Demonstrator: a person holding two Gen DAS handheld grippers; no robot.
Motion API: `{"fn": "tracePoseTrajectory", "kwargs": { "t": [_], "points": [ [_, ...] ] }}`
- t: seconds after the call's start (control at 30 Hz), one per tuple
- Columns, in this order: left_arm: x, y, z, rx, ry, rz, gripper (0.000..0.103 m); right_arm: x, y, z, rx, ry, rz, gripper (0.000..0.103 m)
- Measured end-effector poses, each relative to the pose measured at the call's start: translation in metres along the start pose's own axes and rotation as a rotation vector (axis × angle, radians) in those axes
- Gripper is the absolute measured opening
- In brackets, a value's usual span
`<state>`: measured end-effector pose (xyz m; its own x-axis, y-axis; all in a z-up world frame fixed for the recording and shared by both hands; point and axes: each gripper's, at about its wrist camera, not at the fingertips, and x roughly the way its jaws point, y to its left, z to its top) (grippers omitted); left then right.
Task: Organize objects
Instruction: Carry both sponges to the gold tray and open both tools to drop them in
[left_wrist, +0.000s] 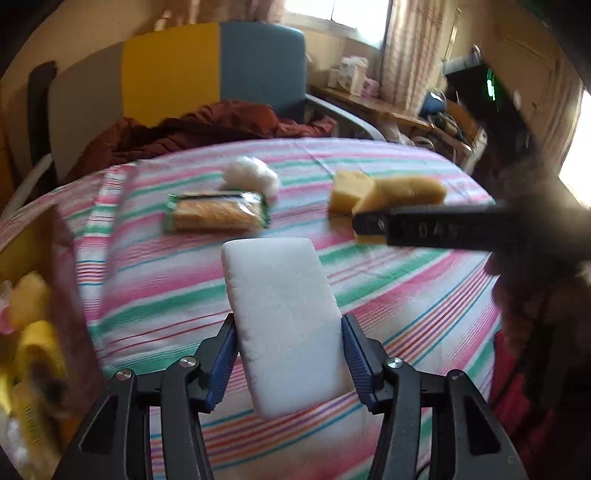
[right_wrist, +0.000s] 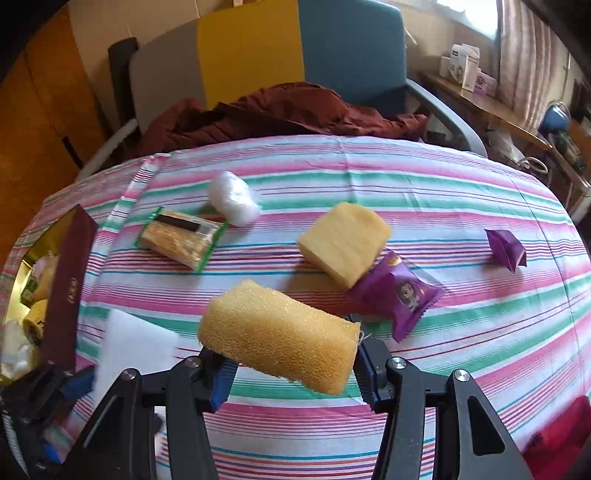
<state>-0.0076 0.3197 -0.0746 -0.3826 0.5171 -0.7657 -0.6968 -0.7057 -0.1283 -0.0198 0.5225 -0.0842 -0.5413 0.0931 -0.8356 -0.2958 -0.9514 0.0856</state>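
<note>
Carrying stage: left tongs (left_wrist: 288, 363) clenched on the white foam block (left_wrist: 282, 321), right tongs (right_wrist: 293, 369) on a yellow sponge (right_wrist: 277, 338), both clear of the counter (right_wrist: 443, 332). Next, judged: box (right_wrist: 68, 288) at nine o'clock.

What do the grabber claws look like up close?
The left gripper and right gripper match: black angular plastic arms joined by round silver bolts, with ridged blue pads lining the fingers. Seen from the left camera, the right gripper's black finger carries pale embossed digits.
</note>
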Motion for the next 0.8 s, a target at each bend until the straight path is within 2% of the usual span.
{"fn": "tracePoseTrajectory", "kwargs": {
  "t": [0.17, 0.37, 0.6, 0.8],
  "points": [
    [-0.052, 0.034, 0.003, -0.062, -0.083, 0.045, 0.056, -0.013, 0.013, -0.003, -0.028, -0.041, 0.043, 0.055],
    [-0.100, 0.101, -0.010, -0.208, -0.137, 0.148, 0.056, -0.026, 0.044, -0.009, -0.081, -0.062, 0.106, 0.056],
    [-0.149, 0.170, -0.041, -0.373, -0.203, 0.207, 0.056, -0.046, 0.100, -0.022, -0.120, -0.076, 0.221, 0.056],
    [-0.171, 0.204, -0.067, -0.459, -0.226, 0.258, 0.056, -0.058, 0.174, -0.036, -0.192, -0.070, 0.360, 0.057]
  ]
}}
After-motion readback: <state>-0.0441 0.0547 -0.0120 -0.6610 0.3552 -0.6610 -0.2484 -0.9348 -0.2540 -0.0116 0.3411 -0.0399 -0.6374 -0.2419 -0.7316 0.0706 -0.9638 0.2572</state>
